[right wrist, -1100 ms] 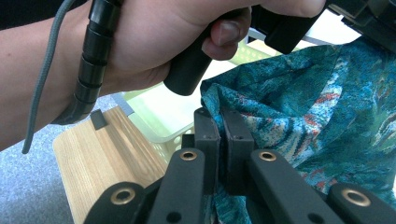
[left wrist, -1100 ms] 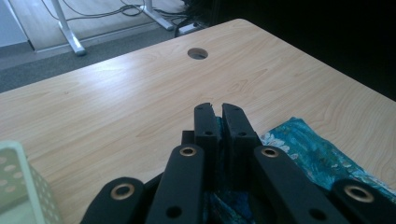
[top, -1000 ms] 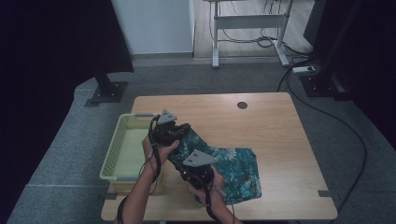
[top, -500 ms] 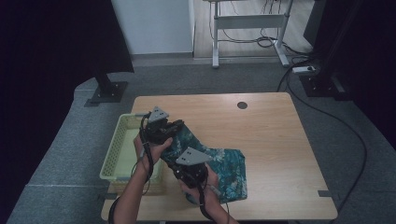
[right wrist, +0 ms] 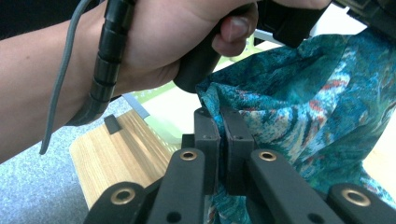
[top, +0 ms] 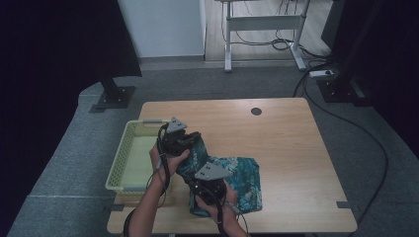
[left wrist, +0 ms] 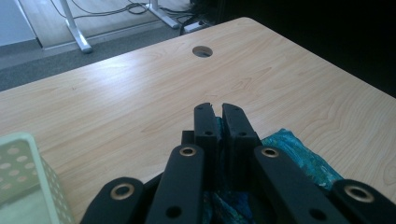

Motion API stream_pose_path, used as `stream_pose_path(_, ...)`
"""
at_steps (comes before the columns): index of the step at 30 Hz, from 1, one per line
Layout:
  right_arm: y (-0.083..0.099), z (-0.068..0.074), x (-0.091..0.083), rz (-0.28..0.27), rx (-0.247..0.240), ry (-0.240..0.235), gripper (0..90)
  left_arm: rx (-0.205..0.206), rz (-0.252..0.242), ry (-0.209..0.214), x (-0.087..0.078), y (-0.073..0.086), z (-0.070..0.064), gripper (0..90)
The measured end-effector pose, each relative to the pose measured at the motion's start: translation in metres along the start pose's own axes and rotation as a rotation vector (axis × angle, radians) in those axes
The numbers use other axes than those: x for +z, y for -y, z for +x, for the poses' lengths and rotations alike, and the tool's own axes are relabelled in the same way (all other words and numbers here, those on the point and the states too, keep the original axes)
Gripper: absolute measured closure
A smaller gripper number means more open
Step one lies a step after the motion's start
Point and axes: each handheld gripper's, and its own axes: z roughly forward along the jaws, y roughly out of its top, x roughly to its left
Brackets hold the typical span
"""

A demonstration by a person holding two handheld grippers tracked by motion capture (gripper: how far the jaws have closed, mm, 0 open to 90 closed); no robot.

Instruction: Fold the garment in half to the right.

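Observation:
A teal patterned cloth (top: 242, 180) lies bunched on the near middle of the wooden table (top: 291, 143). Its left part is lifted between both grippers. My left gripper (top: 191, 139) is shut on the cloth's upper fold, just right of the basket. In the left gripper view the jaws of my left gripper (left wrist: 215, 111) pinch cloth (left wrist: 299, 151), which hangs below them. My right gripper (top: 200, 186) sits near the front edge. In the right gripper view my right gripper (right wrist: 215, 115) is shut on a cloth (right wrist: 303, 93) edge, right under the person's left hand (right wrist: 159, 42).
A light green perforated basket (top: 129, 148) stands at the table's left edge, close to both grippers; its rim (left wrist: 18, 140) shows at lower left in the left gripper view. A round cable hole (top: 256, 111) is at the far side. Desk legs and cables lie beyond the table.
Both grippers dragged the cloth left toward the basket, then eased back right a little. The cloth's right edge now lies further left and the cloth is more bunched.

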Motion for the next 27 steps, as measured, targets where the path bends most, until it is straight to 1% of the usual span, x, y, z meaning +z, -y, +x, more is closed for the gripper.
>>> stream_pose_path(5,0.006,-0.002,-0.003,-0.002,0.010,-0.001,85.3,-0.005,0.003,0.001,0.005,0.002,-0.002,85.4)
stream_pose_path(16,0.018,-0.012,-0.013,-0.002,0.040,0.009,85.3,-0.011,0.017,0.007,0.020,0.005,-0.008,85.4)
stream_pose_path(23,0.019,-0.018,-0.020,-0.011,0.047,0.018,85.3,-0.001,0.017,0.009,0.024,0.002,-0.014,85.4)
stream_pose_path(27,0.019,-0.019,-0.020,-0.011,0.047,0.013,85.3,0.003,0.015,0.008,0.023,0.000,-0.014,85.5)
